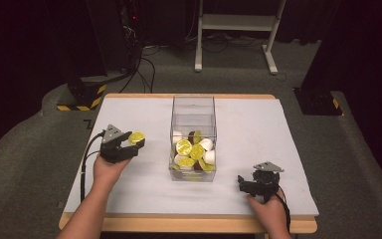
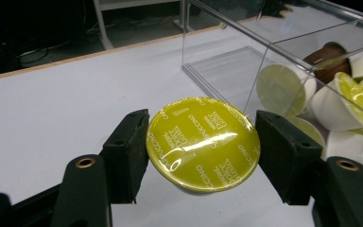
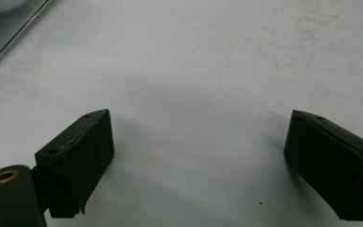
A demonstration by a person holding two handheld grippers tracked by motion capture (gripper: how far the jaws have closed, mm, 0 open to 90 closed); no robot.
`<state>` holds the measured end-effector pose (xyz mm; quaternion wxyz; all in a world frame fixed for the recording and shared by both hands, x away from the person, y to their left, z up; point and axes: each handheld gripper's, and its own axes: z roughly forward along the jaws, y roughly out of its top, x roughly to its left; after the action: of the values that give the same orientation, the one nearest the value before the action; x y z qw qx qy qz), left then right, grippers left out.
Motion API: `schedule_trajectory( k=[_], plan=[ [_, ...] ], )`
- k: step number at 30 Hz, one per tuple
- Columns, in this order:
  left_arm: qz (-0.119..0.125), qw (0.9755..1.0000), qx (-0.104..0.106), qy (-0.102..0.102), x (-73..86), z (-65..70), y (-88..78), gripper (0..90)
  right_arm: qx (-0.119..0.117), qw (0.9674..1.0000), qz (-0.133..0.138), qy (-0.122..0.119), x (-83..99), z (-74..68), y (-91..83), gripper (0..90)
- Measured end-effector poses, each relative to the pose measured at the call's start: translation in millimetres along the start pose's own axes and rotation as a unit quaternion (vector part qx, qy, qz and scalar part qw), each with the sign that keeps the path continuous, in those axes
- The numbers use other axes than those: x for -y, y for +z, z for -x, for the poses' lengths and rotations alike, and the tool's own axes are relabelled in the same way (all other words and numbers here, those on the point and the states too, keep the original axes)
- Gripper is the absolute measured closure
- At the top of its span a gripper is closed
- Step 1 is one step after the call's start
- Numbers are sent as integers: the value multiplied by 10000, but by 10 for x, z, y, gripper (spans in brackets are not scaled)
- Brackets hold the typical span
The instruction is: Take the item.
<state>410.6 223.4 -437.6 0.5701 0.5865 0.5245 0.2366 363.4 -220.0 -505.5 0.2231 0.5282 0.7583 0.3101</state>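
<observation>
Left gripper view has the left gripper (image 2: pixel 201 146) pinching a round coffee capsule with a glossy yellow-green foil lid (image 2: pixel 202 142) by its rim between both black pads, held above the white table (image 2: pixel 52 113) just beside the clear plastic open-topped box (image 2: pixel 264 61) that holds more yellow-lidded and white capsules. Since the jaws meet only the thin edge of the tilted capsule, I judge it could pivot or slip out if the hand swings quickly toward the box, or strike the box's wall. High view puts the right gripper (image 1: pixel 248 186) low over the table's near right, well apart from the box, jaws spread wide around nothing.
</observation>
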Motion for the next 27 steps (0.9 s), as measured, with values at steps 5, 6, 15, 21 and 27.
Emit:
schedule_trajectory(
  k=[5,6,15,21,27],
  plan=[
    [-54,10000,-38,26,5,-17,166,381,-3,10000,1,-3,0,0,1,89],
    [-48,10000,-46,27,4,-17,196,381,-2,10000,1,-4,0,0,1,89],
    [7,10000,-73,-4,-4,-19,456,381,0,10000,3,-5,0,-1,1,89],
    [-139,9996,-236,74,-3,-100,615,381,-6,10000,-5,11,0,-1,-1,90],
    [-109,9994,-332,31,36,-170,757,381,-6,10000,-1,4,0,0,-1,90]
  ],
)
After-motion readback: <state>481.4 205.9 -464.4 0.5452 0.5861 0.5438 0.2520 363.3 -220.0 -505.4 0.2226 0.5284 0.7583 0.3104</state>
